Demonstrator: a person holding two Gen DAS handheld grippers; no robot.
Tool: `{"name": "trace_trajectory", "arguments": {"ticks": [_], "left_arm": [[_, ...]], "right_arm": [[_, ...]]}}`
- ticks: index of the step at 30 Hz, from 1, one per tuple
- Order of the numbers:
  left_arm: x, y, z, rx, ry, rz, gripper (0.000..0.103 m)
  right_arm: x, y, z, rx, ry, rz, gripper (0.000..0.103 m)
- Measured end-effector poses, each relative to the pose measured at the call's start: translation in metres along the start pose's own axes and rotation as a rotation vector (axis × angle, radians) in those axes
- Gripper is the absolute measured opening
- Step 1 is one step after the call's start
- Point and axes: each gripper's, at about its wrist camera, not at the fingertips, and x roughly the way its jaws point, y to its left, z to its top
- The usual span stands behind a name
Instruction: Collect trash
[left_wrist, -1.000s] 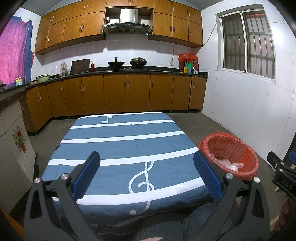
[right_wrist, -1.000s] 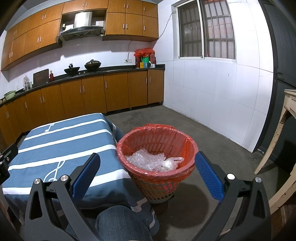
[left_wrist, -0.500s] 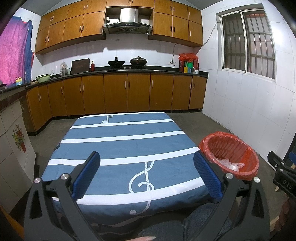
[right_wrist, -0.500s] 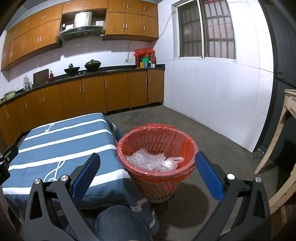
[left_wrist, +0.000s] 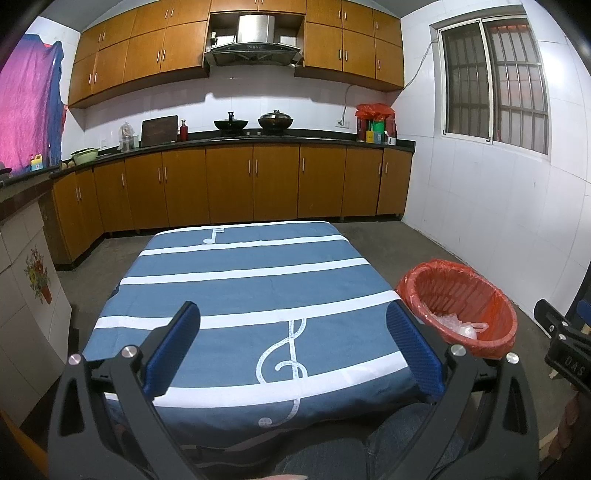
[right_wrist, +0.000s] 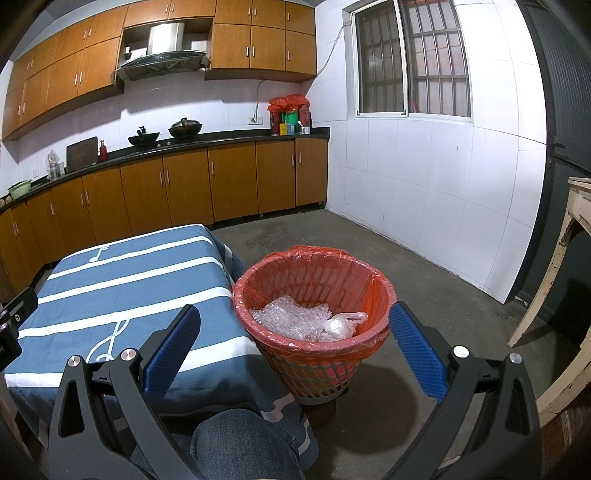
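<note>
Ahead of me a table (left_wrist: 236, 280) wears a blue cloth with white stripes and music notes. Behind it brown cabinets (left_wrist: 229, 184) run under a dark counter holding two woks (left_wrist: 275, 120). A hood (left_wrist: 253, 44) hangs above, and a barred window (left_wrist: 495, 77) sits in the white tiled wall.

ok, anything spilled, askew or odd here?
Nothing stands out. Bubble wrap and a plastic bag sit inside the red-lined basket; the basket stands upright beside the table; no trash on the floor.
</note>
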Motion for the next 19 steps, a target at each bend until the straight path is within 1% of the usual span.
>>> {"name": "trace_trajectory", "arguments": {"ticks": [19], "left_arm": [[0.0022,0.0019,0.0023,0.002,0.009,-0.002,0.099]], "right_arm": [[-0.0010,0.0010,-0.0005,0.001,0.002,0.000,0.101]]}}
